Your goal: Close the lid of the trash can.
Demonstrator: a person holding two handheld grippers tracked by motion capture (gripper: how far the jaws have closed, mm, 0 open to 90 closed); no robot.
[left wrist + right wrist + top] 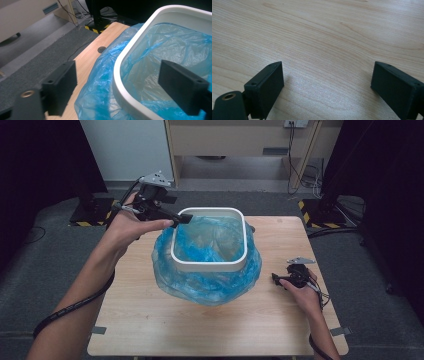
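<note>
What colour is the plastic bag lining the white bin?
Translucent blue bag; clearest in the high view.

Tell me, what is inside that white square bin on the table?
The white bin is lined with a crinkled blue plastic bag, whose edges spill over the rim and drape down around the outside. Nothing else shows inside. The bag covers the bin's floor and most of its outer walls.
</note>
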